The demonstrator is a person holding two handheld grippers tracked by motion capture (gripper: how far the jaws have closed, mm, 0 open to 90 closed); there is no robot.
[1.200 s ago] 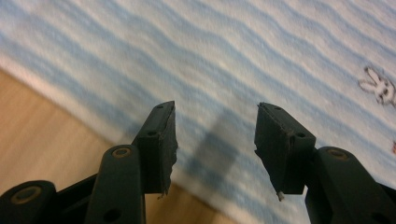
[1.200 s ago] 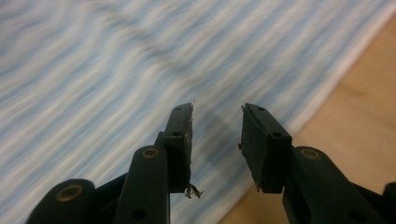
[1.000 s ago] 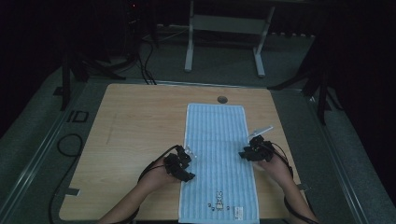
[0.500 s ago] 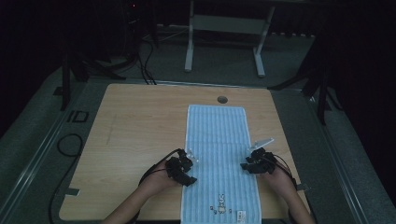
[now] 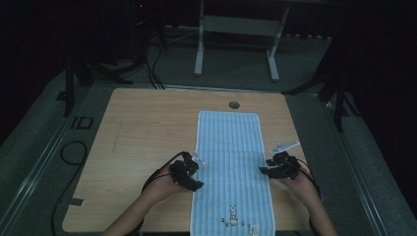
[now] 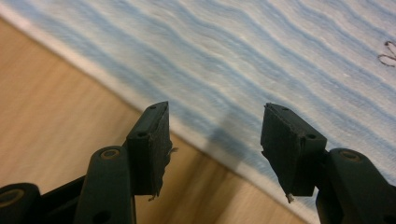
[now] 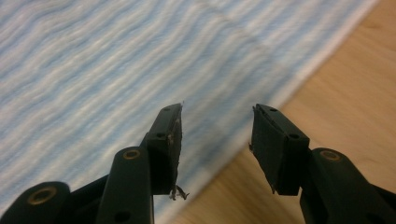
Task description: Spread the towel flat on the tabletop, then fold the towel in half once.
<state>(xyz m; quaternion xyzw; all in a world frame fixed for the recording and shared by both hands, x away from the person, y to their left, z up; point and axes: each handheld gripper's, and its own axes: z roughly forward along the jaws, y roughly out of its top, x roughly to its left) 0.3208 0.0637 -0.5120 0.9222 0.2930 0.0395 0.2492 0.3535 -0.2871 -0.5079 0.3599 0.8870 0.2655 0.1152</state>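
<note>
We have the blue-striped towel (image 5: 232, 167) lying flat and lengthwise on the wooden bench (image 5: 142, 132). Left tool (image 5: 193, 173) sits at its left long edge, right tool (image 5: 268, 169) at its right edge. Both tools' jaws have just been opening and stand apart, gripping nothing. Cloth is soft, ribbed terry.

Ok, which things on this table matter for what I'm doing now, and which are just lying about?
In the job:
- blue striped towel, lying flat
- left gripper, jaws apart and just opening, nothing between them, at the towel's left edge
- right gripper, likewise, at its right edge

Just there:
- round cable hole in the table
- black cable on the floor
</note>
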